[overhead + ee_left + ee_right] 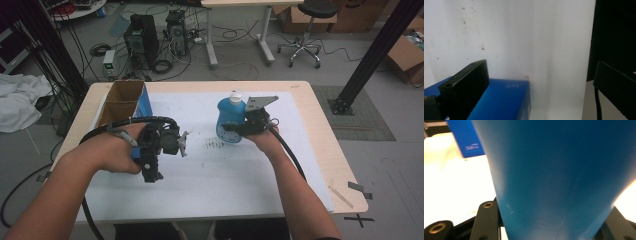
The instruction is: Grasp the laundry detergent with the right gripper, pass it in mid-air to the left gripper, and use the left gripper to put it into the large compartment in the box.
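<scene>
The right claw point(239, 126) is clamped on the blue bottle point(230, 119) (white cap up), which stands upright mid-table on the white mat point(225, 170); the left claw point(181, 144) — jaws spread wide, nothing between them — hovers just beside the blue box point(122, 102) at the table's point(320, 130) left.

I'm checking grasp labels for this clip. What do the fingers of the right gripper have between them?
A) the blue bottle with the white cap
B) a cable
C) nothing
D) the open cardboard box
A: in the high view the right gripper is clamped on the side of the blue bottle, and in the right gripper view the bottle's blue body sits tight between the fingers.
</scene>
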Tool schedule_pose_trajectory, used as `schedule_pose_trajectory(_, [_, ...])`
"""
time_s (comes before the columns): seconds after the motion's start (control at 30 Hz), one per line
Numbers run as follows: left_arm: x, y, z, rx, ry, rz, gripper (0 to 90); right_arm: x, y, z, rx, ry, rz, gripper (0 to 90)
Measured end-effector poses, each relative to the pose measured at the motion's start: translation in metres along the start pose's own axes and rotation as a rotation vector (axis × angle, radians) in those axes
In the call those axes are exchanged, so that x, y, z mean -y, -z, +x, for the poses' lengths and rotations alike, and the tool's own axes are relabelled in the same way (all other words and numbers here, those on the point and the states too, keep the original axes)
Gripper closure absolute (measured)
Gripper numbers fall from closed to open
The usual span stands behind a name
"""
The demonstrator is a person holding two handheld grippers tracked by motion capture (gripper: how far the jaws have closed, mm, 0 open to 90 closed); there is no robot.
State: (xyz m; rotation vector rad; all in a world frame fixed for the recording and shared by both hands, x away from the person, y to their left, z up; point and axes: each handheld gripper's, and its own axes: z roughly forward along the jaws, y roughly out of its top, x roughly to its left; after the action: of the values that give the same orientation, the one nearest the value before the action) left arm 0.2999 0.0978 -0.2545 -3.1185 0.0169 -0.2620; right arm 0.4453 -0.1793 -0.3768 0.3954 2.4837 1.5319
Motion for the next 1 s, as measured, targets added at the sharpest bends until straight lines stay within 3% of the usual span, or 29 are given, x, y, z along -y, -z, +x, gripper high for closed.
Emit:
schedule_pose_trajectory(0.23, [-0.003, 0.009, 0.006, -0.007, -0.001, -0.004, 0.5, -0.027, 0.018, 0.013, -0.084, 0.061, 0.014, 47.2])
schedule_pose_trajectory(0.33, [-0.005, 0.013, 0.01, -0.004, 0.005, -0.003, 0.3, -0.039, 0.024, 0.022, -0.131, 0.11, 0.022, 47.1])
schedule_pose_trajectory(0.4, [-0.006, 0.018, 0.012, 0.001, 0.011, -0.013, 0.3, -0.049, 0.028, 0.036, -0.182, 0.167, 0.045, 47.1])
schedule_pose_trajectory(0.47, [-0.007, 0.02, 0.013, 0.002, 0.012, -0.018, 0.2, -0.05, 0.028, 0.039, -0.191, 0.178, 0.049, 47.0])
schedule_pose_trajectory(0.5, [-0.007, 0.022, 0.013, 0.003, 0.01, -0.022, 0.3, -0.054, 0.029, 0.048, -0.223, 0.205, 0.058, 47.0])
schedule_pose_trajectory(0.83, [-0.019, 0.025, 0.016, 0.046, 0.019, -0.029, 0.1, -0.053, 0.021, 0.079, -0.343, 0.263, 0.056, 46.9])
schedule_pose_trajectory(1.0, [-0.024, 0.025, 0.017, 0.055, 0.017, -0.029, 0.1, -0.047, 0.014, 0.088, -0.368, 0.259, 0.044, 46.9])
